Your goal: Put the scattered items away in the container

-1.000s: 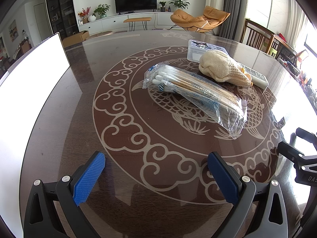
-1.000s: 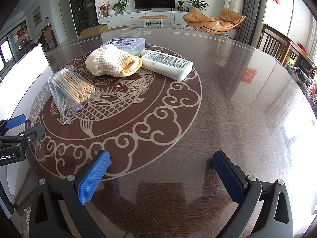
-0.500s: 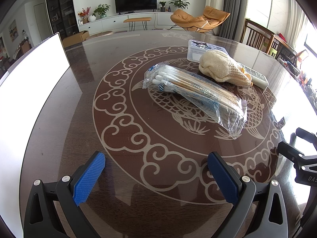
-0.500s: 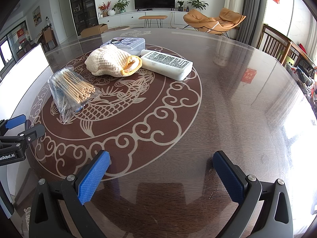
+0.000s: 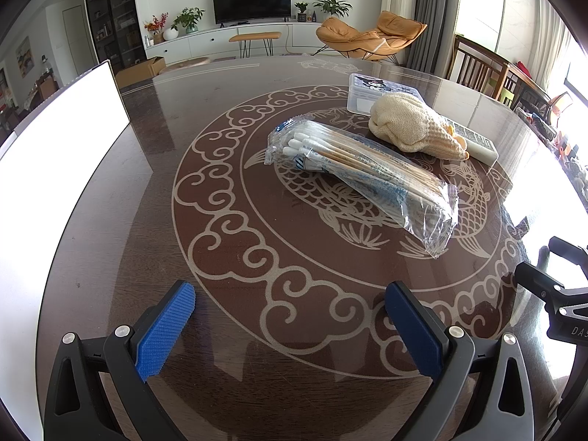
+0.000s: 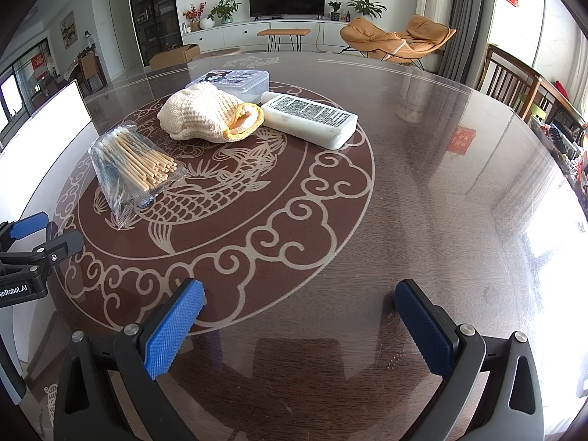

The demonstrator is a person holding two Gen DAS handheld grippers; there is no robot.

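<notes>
Both the left gripper [image 5: 290,325] and the right gripper [image 6: 299,321] have black frames, ribbed blue pads [image 5: 165,330], silver screws [image 6: 131,329] and white lettering [image 6: 13,289].

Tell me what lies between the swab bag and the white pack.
The knit glove lies between swab bag and white pack, clearest in the right wrist view.
</notes>
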